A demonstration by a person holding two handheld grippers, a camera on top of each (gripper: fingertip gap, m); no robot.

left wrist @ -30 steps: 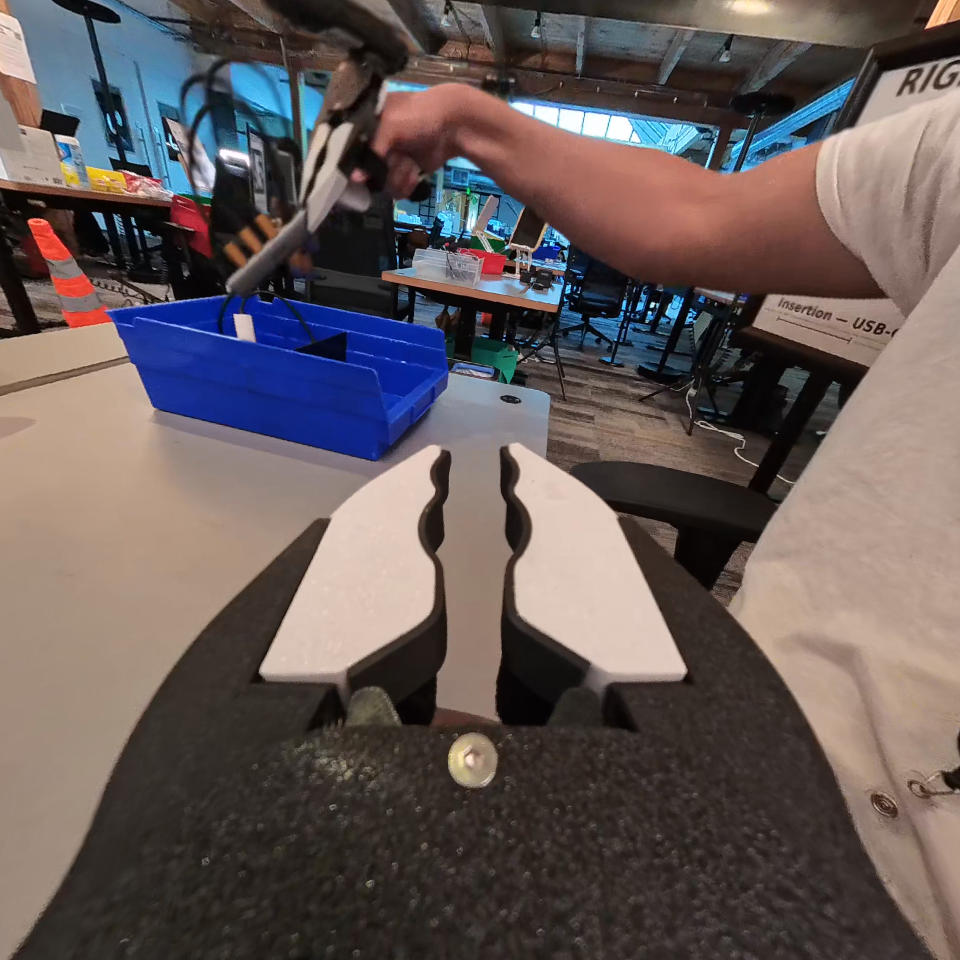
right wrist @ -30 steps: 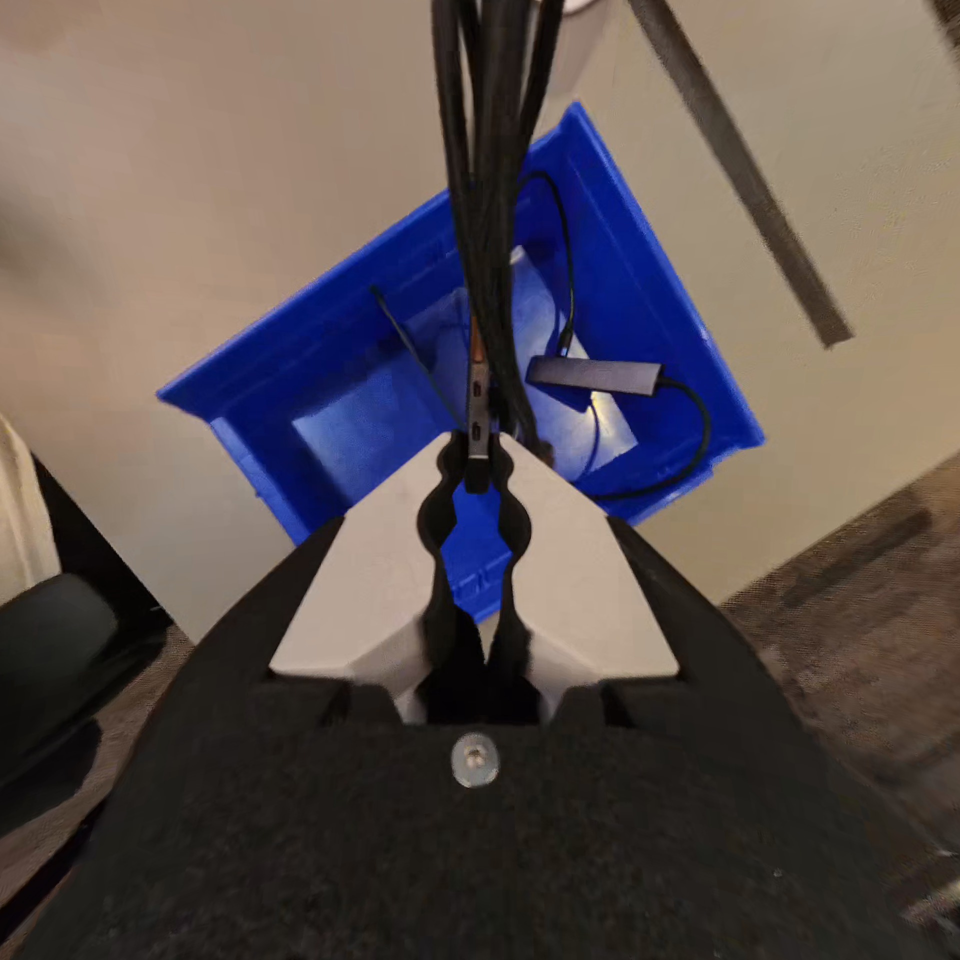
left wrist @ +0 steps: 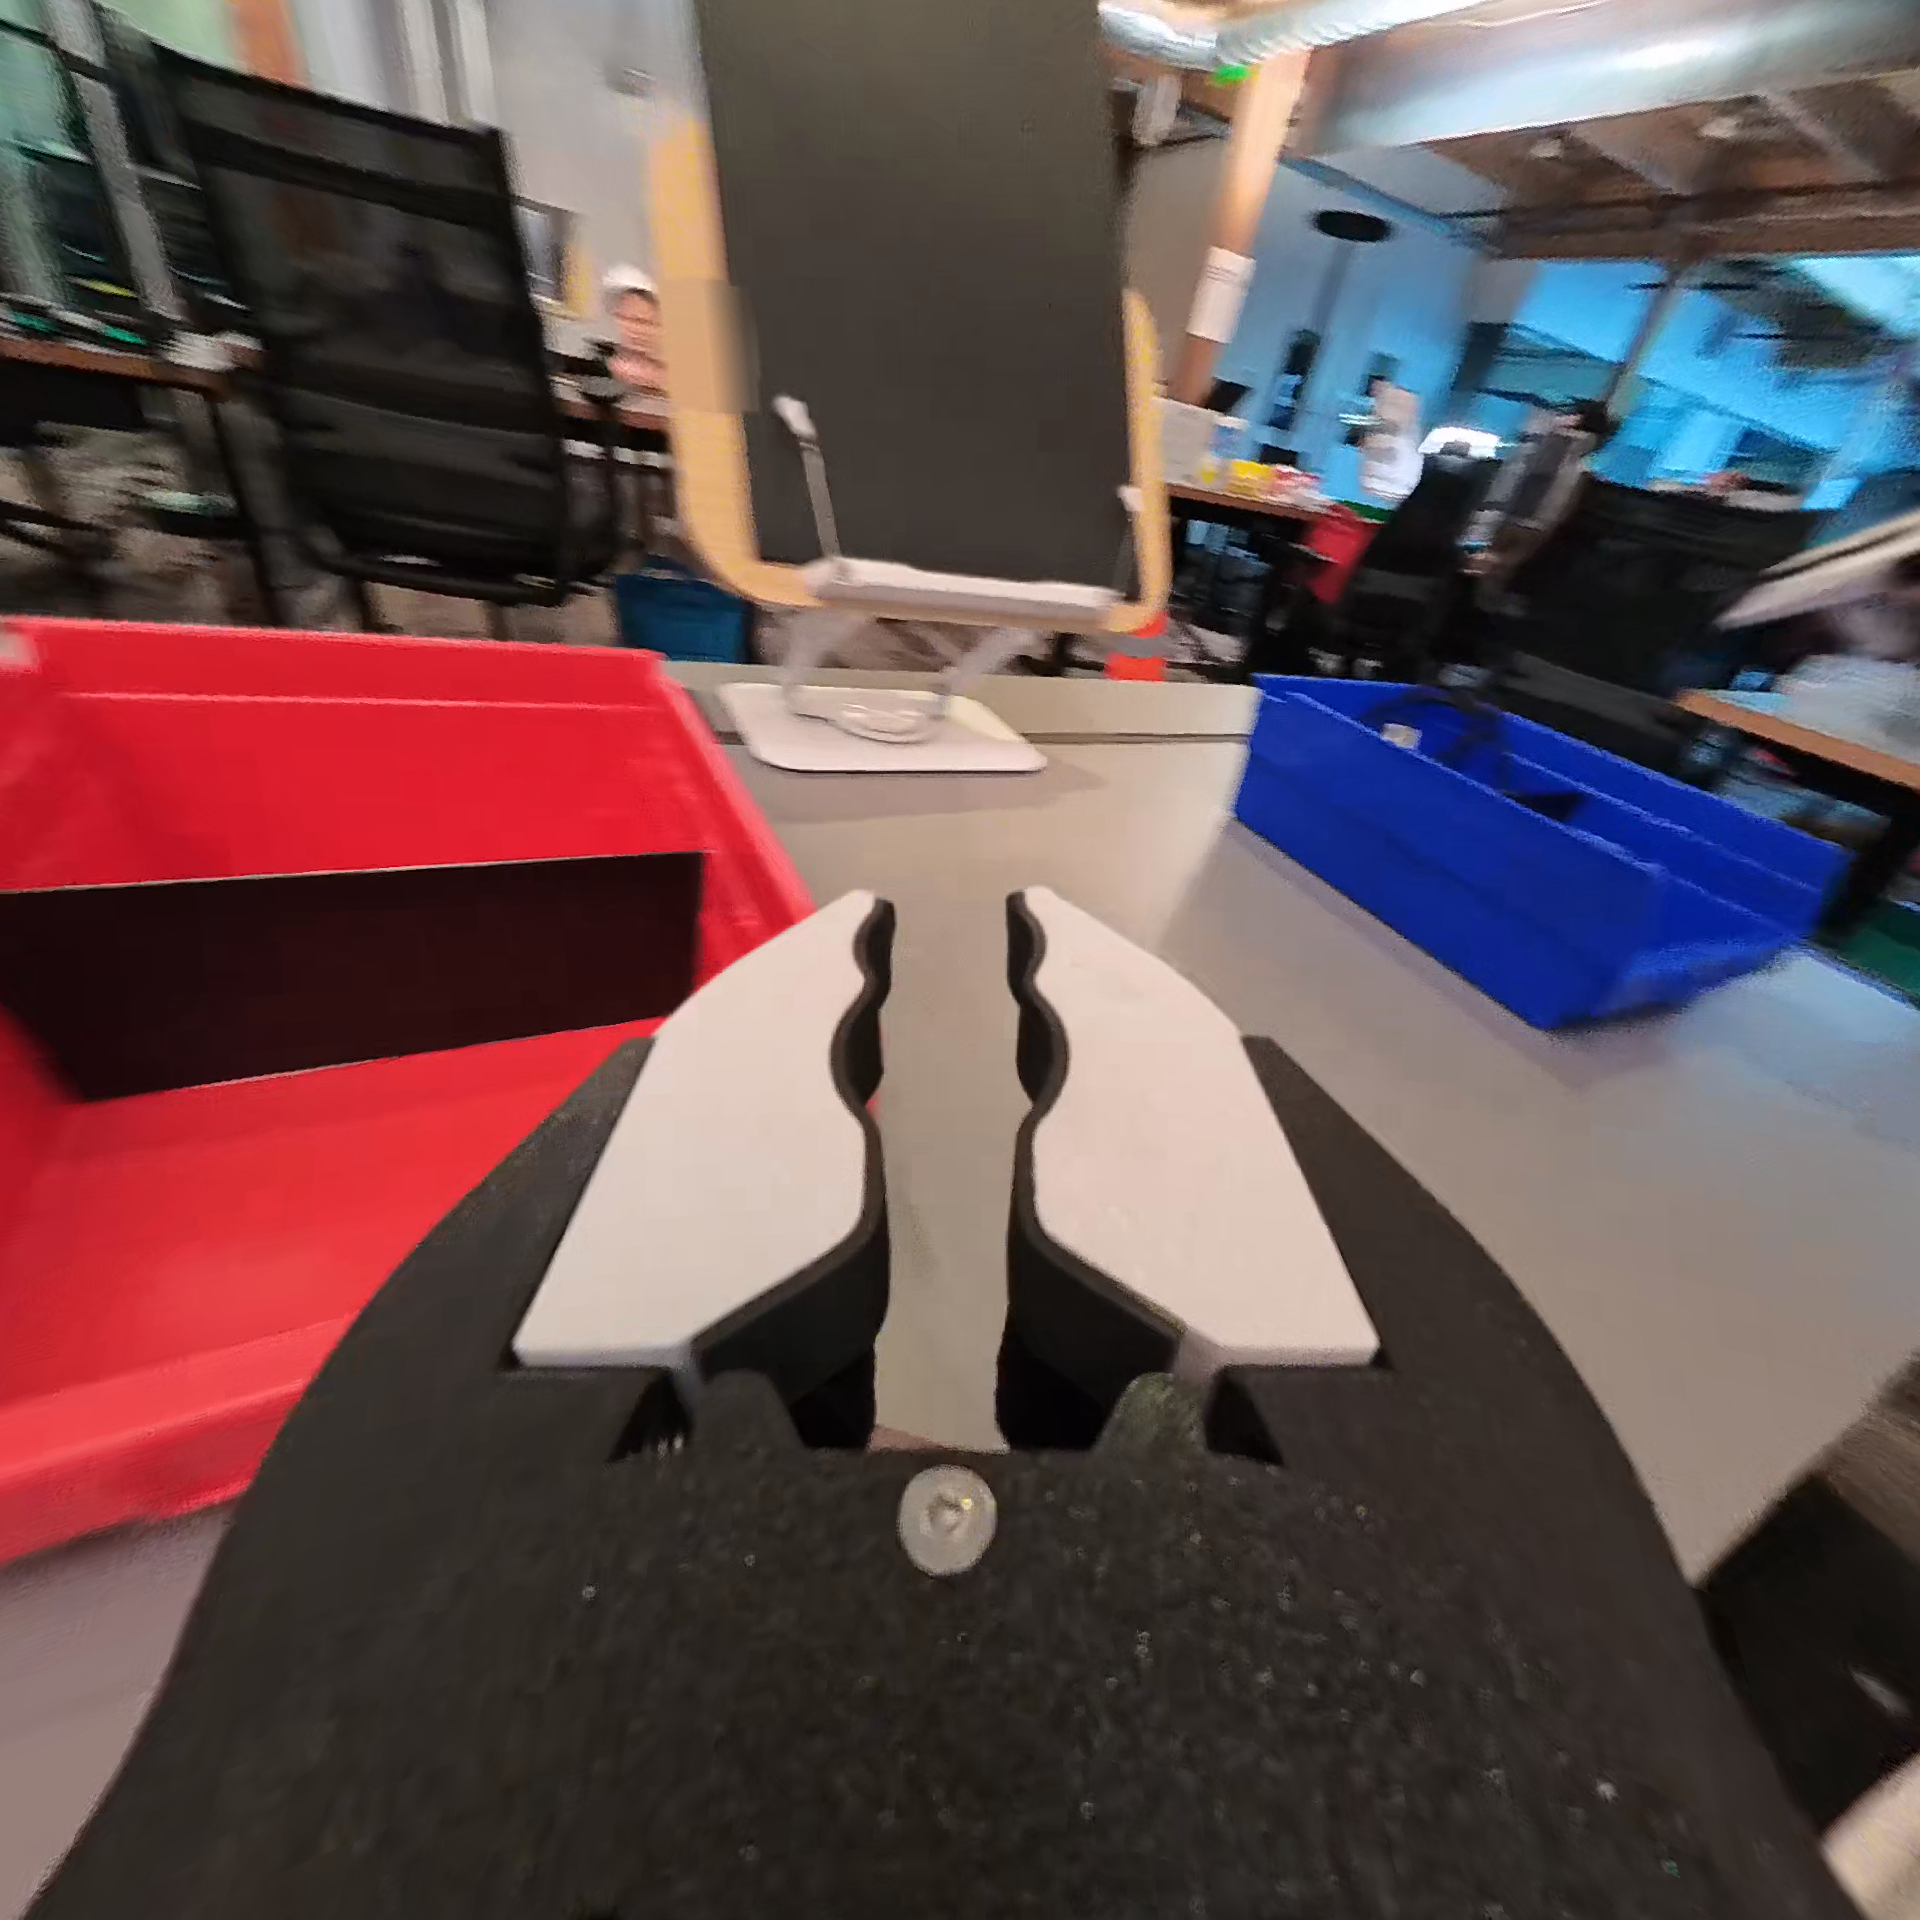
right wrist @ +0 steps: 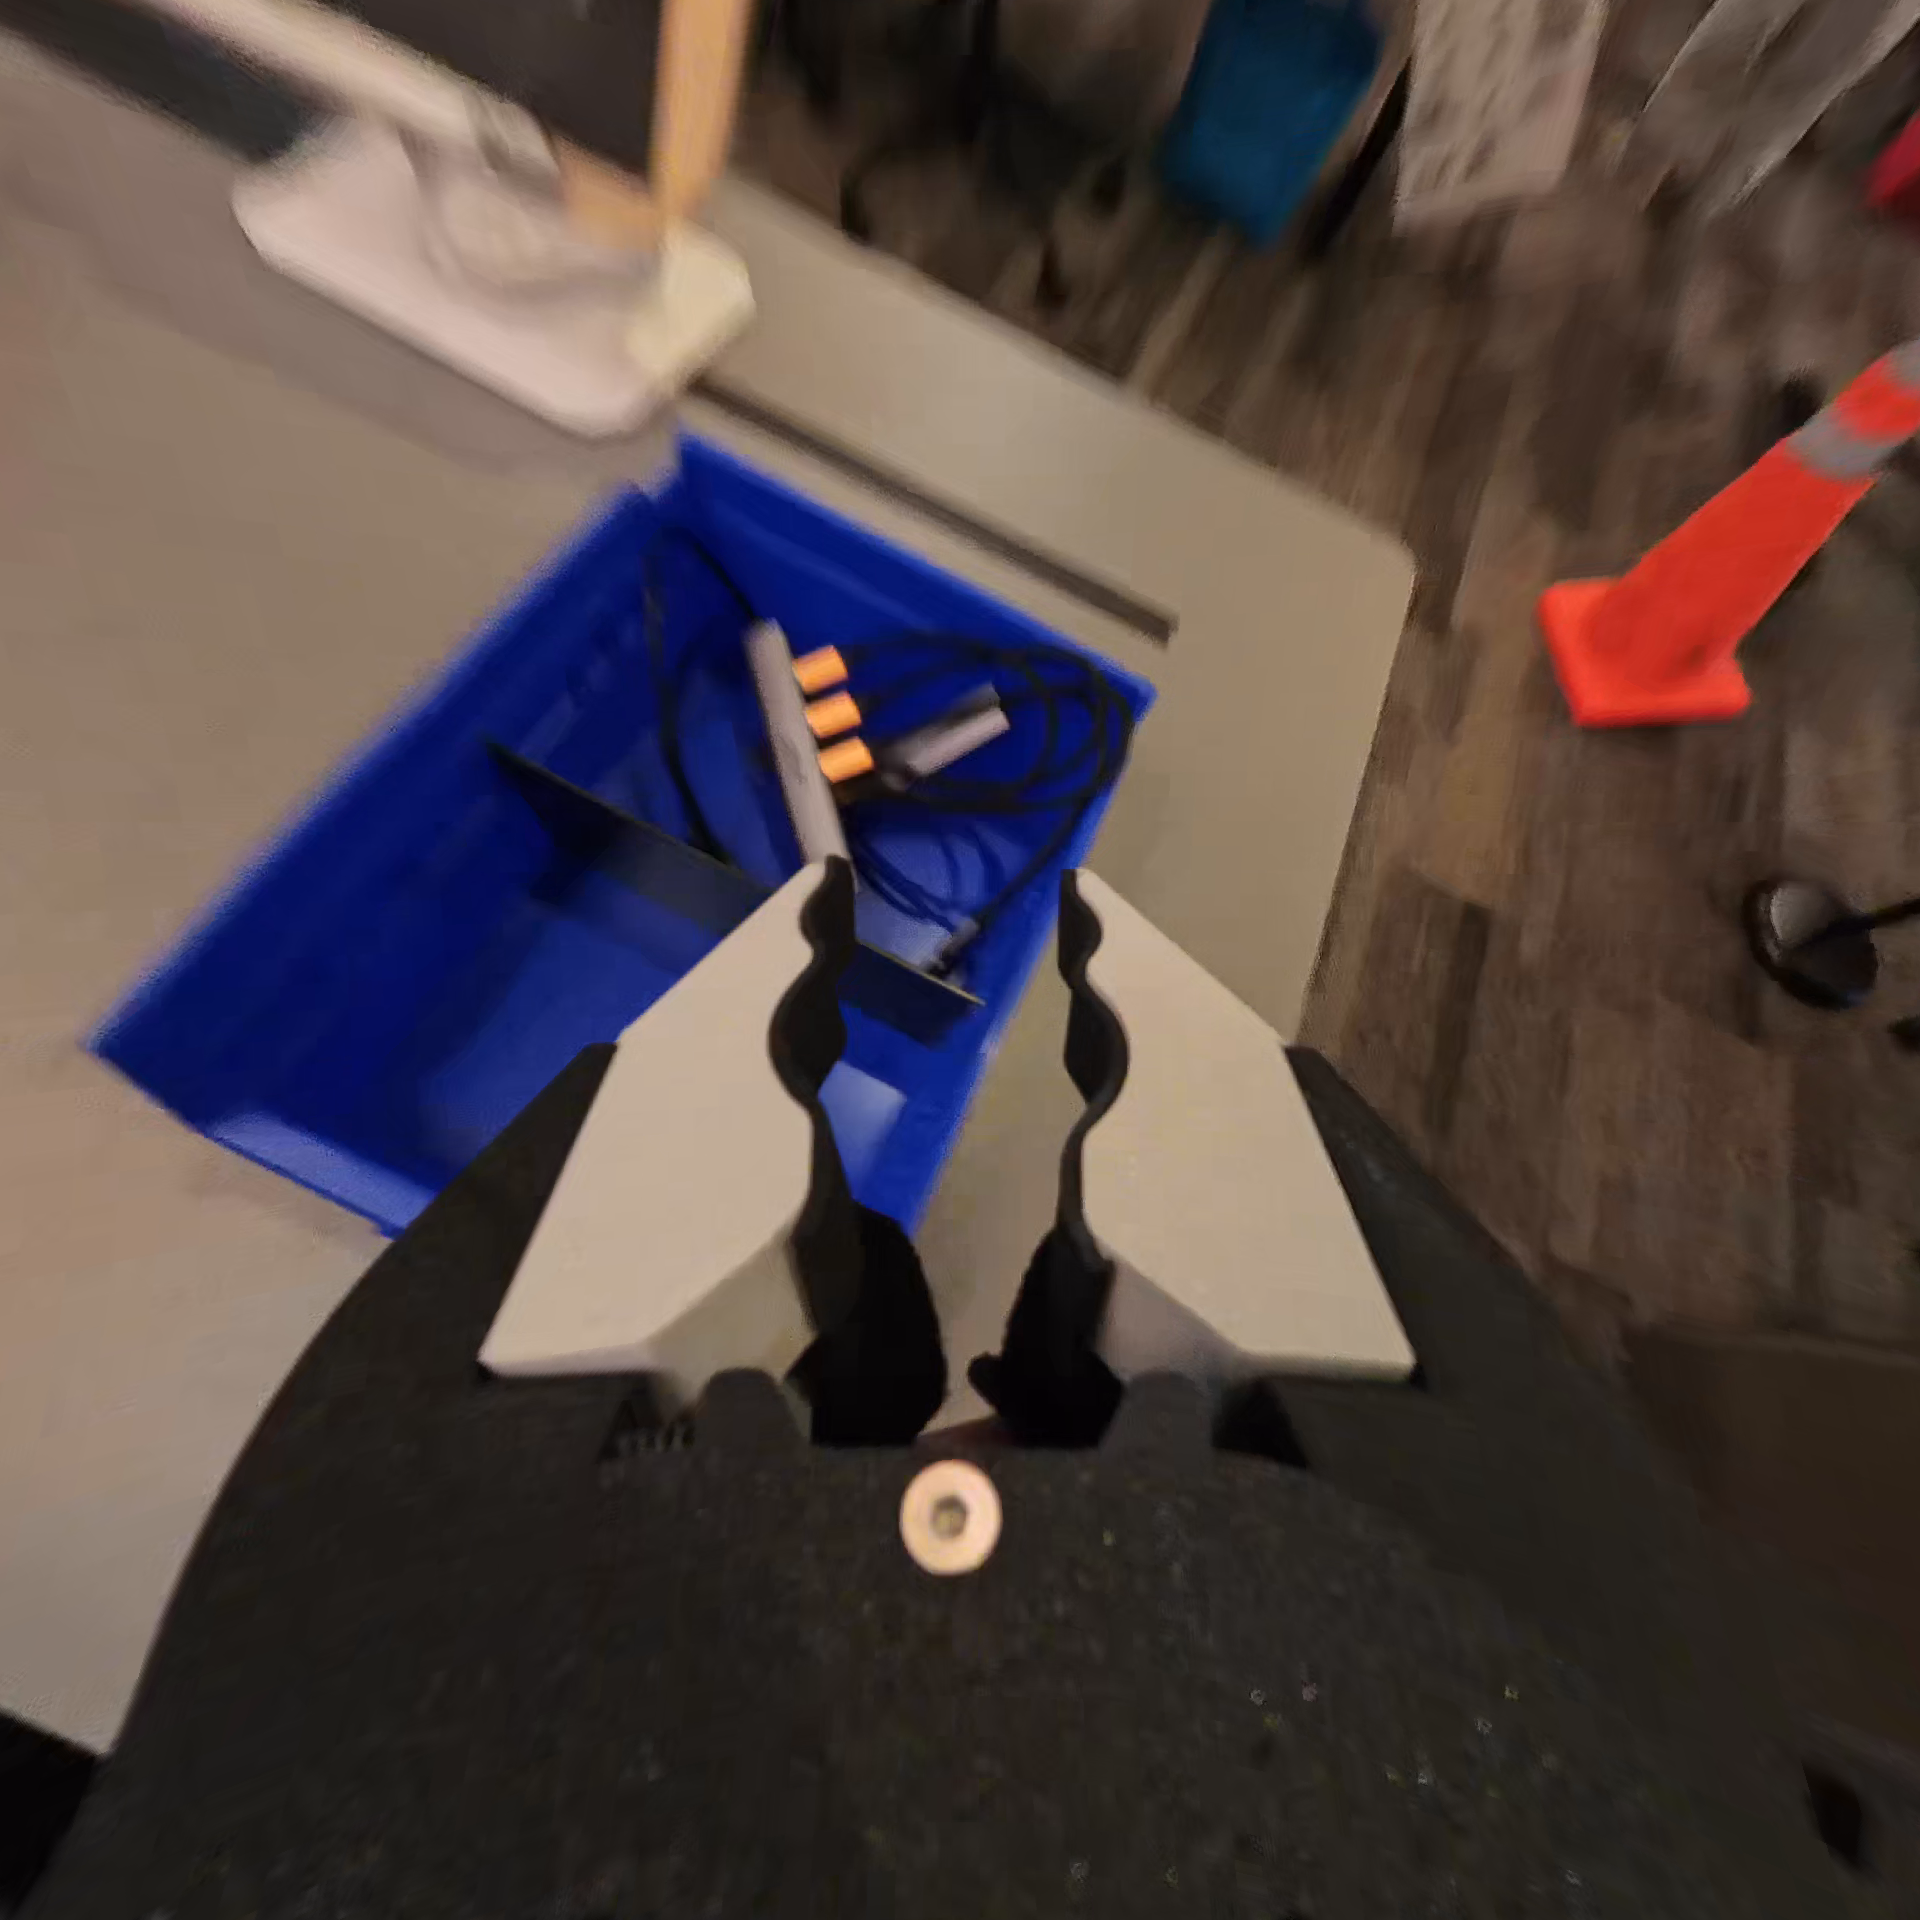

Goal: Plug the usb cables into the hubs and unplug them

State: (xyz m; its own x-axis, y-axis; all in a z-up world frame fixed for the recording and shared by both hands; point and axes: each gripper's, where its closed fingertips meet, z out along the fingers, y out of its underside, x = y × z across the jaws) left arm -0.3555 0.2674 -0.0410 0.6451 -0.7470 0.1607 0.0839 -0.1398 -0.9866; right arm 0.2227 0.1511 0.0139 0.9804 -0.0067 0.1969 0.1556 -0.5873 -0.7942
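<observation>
While both tools gape empty, the left tool (left wrist: 948, 914) sits beside a red bin (left wrist: 343, 790); the right tool (right wrist: 951, 883) hangs above a blue bin (right wrist: 416, 914) of cables (right wrist: 1049, 748).

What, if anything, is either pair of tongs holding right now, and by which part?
Nothing. The left tongs are open over the bare table. The right tongs are open above the blue bin, where the cables lie.

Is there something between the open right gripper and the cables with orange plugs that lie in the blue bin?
Nothing visible is in the way. The right gripper hangs open above the blue bin, and the cables with orange plugs lie uncovered beyond the bin's black divider, which stands beside them, not over them.
</observation>
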